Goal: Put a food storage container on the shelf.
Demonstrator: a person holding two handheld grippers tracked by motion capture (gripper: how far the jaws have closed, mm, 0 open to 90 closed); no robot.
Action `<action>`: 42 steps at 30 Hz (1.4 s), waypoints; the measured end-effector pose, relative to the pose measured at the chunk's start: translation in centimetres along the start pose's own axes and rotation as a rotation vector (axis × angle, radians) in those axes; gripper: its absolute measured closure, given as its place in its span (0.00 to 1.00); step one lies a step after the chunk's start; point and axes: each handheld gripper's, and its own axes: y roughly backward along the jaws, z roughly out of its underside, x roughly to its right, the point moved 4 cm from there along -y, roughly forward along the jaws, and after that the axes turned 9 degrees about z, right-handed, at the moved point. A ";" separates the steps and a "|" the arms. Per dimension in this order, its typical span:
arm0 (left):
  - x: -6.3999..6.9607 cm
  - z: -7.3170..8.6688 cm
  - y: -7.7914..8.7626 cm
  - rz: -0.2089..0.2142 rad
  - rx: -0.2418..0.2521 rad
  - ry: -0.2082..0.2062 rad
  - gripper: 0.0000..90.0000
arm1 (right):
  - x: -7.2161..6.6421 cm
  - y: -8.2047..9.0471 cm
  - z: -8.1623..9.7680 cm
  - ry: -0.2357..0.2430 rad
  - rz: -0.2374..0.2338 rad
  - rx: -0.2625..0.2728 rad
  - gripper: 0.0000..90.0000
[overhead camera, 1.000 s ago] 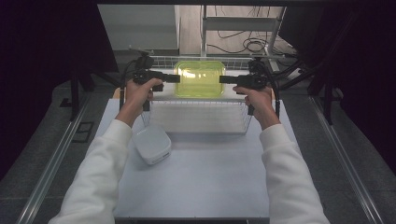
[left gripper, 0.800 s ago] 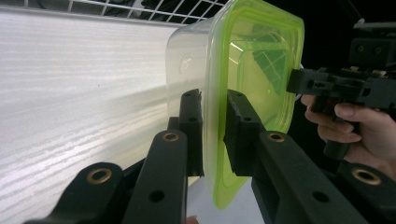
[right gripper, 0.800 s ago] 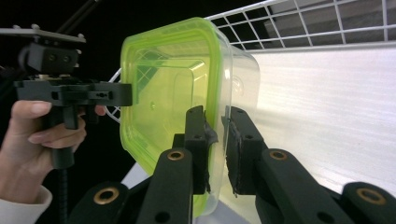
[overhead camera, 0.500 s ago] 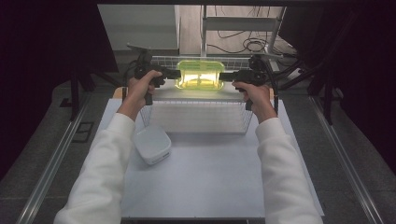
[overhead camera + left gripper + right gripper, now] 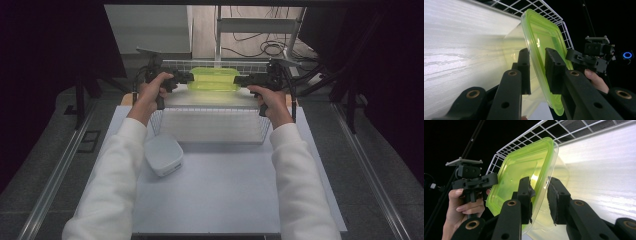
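White wire basket (image 5: 215,125) surrounds green-lidded container (image 5: 214,80); both claws (image 5: 186,77) (image 5: 239,79) opening, straddling its rim.

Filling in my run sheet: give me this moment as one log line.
left claw: opening, astride green lid | right claw: opening, astride rim | box: over wire basket
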 end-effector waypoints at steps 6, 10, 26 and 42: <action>0.4 0.1 -0.1 -0.105 0.030 -0.105 0.65 | -0.4 0.2 0.1 0.013 0.030 0.053 0.69; 1.3 0.1 0.1 -0.151 0.045 -0.205 0.46 | -1.0 1.0 -0.1 0.037 0.071 0.131 0.54; 6.1 4.0 3.1 -0.240 0.029 -0.523 0.28 | -4.5 4.8 2.3 0.407 0.219 0.166 0.41; 5.4 15.4 7.4 -0.247 -0.074 -0.618 0.28 | -2.8 8.5 10.3 0.565 0.166 0.086 0.39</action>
